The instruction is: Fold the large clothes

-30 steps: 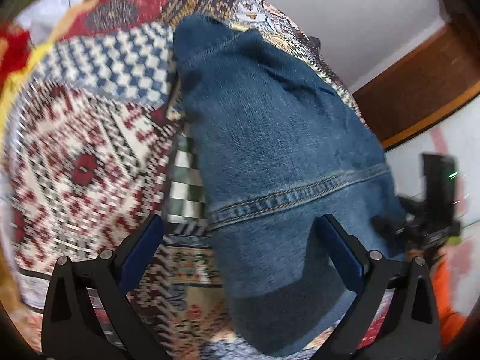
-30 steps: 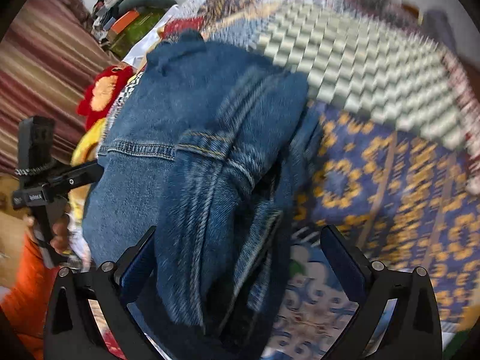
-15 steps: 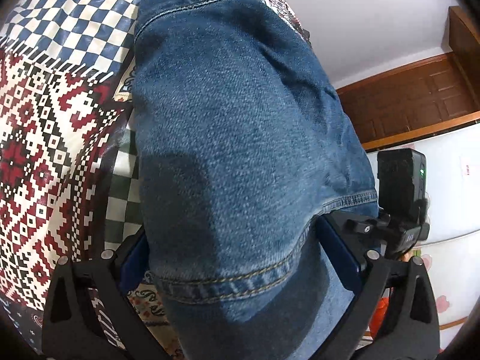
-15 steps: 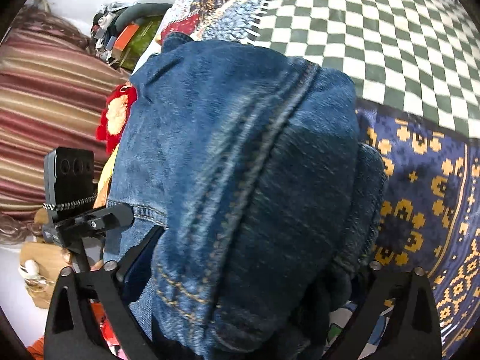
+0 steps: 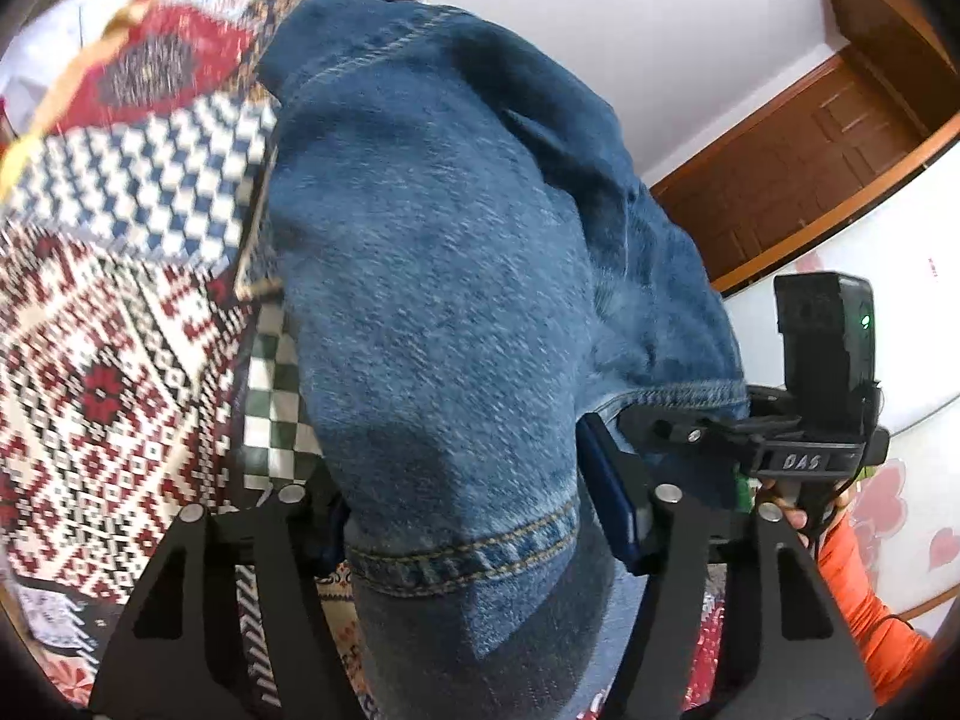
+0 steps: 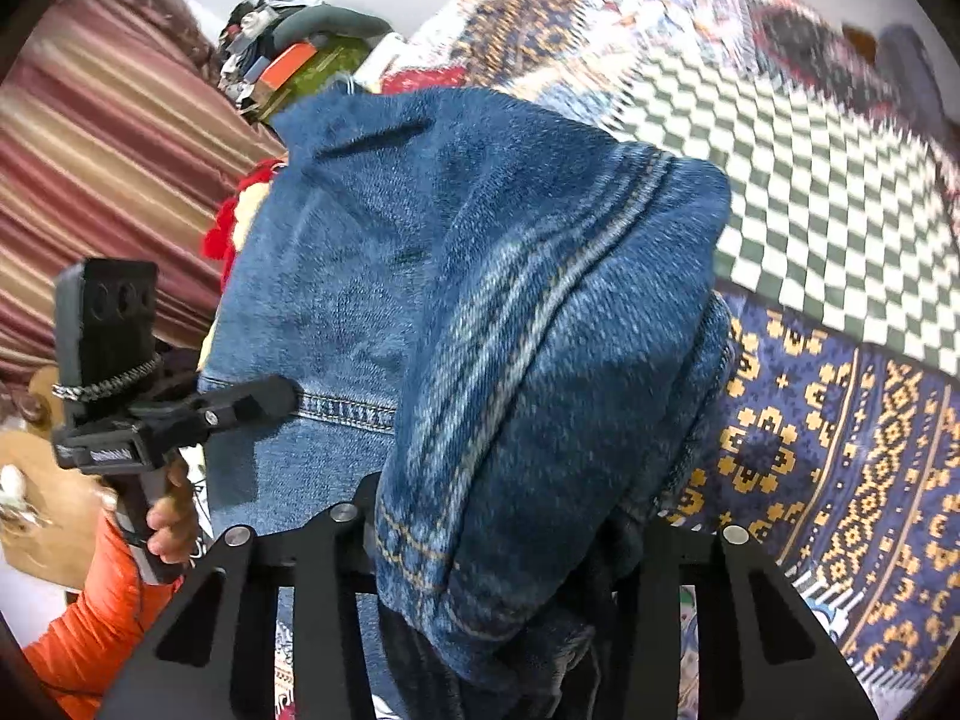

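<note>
A large blue denim garment [image 5: 456, 276] lies bunched on a patterned bedspread [image 5: 102, 324]. Its stitched hem fold fills the gap of my left gripper [image 5: 468, 516], whose jaws are closing and pinch the cloth; the left pad is hidden behind the denim. In the right wrist view a thick fold of the same denim garment [image 6: 528, 360] is squeezed in my right gripper [image 6: 510, 540], whose jaws are also closing. Each view shows the other tool at the hem: the right gripper [image 5: 660, 429] and the left gripper [image 6: 252, 402].
The bedspread [image 6: 840, 432] spreads out in checked and ornamented patches. A striped curtain [image 6: 102, 138] and a pile of belongings [image 6: 294, 54] sit at the back left. A wooden door [image 5: 798, 168] stands against a white wall. An orange sleeve [image 5: 864, 612] is at the lower right.
Both grippers moved in over the denim, and their wide jaws narrowed onto its folds. Both have since risen, and the cloth now bulges up between them.
</note>
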`<state>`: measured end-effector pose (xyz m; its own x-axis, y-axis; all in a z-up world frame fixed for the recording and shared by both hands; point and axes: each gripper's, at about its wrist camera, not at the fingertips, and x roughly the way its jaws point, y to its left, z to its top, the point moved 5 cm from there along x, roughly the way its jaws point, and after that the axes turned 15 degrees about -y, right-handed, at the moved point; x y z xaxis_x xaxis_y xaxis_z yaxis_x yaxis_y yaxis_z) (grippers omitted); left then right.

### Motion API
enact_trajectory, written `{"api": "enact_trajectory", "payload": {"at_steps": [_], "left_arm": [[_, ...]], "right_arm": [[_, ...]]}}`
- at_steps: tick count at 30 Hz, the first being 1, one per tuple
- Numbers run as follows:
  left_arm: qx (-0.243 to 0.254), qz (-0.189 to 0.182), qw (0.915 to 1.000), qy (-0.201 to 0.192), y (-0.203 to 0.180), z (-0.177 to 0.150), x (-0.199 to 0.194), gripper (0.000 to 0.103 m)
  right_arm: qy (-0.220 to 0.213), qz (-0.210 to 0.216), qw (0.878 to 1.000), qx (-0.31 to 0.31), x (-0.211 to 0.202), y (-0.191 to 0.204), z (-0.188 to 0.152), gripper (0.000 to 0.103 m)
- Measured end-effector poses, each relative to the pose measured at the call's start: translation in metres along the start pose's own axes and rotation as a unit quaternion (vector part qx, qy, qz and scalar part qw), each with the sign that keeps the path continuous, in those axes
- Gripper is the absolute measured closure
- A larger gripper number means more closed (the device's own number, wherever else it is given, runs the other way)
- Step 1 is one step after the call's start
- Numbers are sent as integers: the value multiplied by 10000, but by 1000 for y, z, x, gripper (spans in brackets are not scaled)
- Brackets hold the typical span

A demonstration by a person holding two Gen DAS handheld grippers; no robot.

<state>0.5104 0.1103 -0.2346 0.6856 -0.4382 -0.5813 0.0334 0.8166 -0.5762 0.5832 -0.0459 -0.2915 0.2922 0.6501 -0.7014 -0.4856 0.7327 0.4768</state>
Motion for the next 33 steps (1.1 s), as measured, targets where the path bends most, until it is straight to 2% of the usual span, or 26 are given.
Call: {"api": "enact_trajectory", "payload": {"at_steps": [6,8,12,15,21,29,33], "left_arm": [[155,-41,9982,-573,-9,29,-59,41],[171,-39,9972,-730,8,35,-90,41],[226,72,9945,-1019,19,47,-129,41],[155,206,9937,-1091,35,47,-145,41],[-211,481,9942,-939,90,29,-159,41],[-869,751,9924,-435,176,-17,-128,41],[-1251,808,9887,-187,213,-38,-110,41]], "right_arm": [[-422,163,9988,-206,-28,56,21,64],[-557,187,9977,-326,-33,78,29,64],[-698,308,9963,-400,-35,114,36,64],[-706,340,9960,-436,-23,139,36,64],[-262,434,9981,-336,27,169,16,64],[674,397,9969,-23,120,167,-17,64],[951,340,9949,-54,151,165,-22,64]]}}
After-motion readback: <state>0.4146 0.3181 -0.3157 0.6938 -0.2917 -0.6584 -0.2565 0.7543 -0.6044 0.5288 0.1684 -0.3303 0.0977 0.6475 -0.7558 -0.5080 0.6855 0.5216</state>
